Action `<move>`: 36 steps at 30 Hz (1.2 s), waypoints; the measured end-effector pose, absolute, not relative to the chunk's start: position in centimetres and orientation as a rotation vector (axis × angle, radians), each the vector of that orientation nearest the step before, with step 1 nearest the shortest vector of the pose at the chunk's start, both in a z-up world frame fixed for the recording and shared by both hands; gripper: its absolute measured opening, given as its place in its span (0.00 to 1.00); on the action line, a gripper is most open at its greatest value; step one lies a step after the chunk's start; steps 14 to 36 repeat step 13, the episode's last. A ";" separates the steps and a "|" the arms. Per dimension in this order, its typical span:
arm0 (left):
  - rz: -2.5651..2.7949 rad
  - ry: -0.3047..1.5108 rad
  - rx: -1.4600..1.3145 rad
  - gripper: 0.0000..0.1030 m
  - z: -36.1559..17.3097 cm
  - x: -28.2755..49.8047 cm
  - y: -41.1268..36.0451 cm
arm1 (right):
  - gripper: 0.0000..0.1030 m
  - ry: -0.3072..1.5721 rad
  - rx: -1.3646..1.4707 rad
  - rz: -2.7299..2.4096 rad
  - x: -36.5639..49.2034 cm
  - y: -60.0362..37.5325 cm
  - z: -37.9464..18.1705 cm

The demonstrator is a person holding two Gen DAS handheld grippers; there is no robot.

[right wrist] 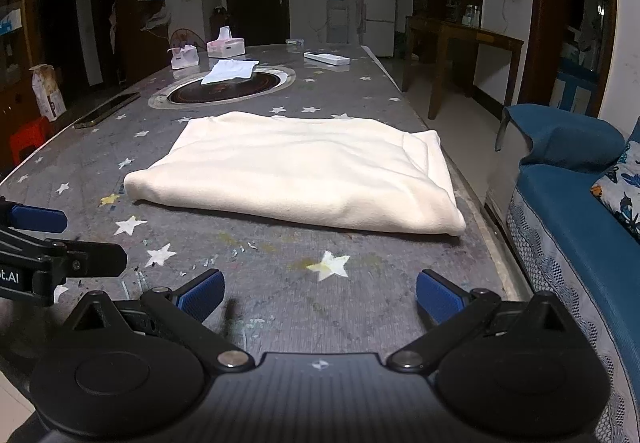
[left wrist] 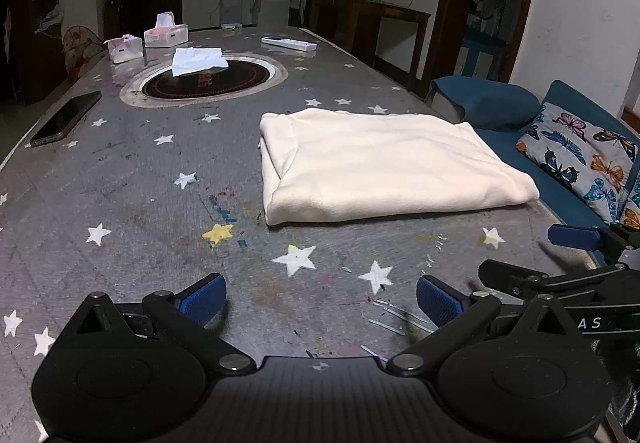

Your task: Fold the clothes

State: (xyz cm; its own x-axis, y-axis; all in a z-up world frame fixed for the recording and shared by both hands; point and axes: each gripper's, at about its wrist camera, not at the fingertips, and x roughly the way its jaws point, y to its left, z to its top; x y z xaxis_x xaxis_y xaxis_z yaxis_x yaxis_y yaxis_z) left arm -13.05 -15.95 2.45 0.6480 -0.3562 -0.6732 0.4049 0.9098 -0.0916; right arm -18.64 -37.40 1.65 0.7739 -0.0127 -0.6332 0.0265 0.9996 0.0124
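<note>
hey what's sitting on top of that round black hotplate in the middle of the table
A loose white tissue lies on the near rim of the round hotplate, partly overhanging its pale ring. The rest of the dark surface shows bare; what lies beneath the tissue is hidden.

A: Left gripper (left wrist: 321, 301): black housing, two round hubs, silver pivot screws; ribbed blue pads (left wrist: 203, 299).

B: Right gripper (right wrist: 320, 299) alike (white lettering on each arm, partly cut off).
</note>
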 end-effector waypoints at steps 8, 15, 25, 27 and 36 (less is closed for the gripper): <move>-0.437 0.736 0.069 1.00 2.8 -13.7 -16.0 | 1.00 0.675 0.025 -0.026 -19.3 -37.1 2.0; -0.439 0.731 0.068 1.00 3.0 -13.9 -16.0 | 1.00 0.667 0.030 -0.028 -19.5 -37.1 2.2; -0.439 0.731 0.068 1.00 3.0 -13.9 -16.0 | 1.00 0.667 0.030 -0.028 -19.5 -37.1 2.2; -0.439 0.731 0.068 1.00 3.0 -13.9 -16.0 | 1.00 0.667 0.030 -0.028 -19.5 -37.1 2.2; -0.439 0.731 0.068 1.00 3.0 -13.9 -16.0 | 1.00 0.667 0.030 -0.028 -19.5 -37.1 2.2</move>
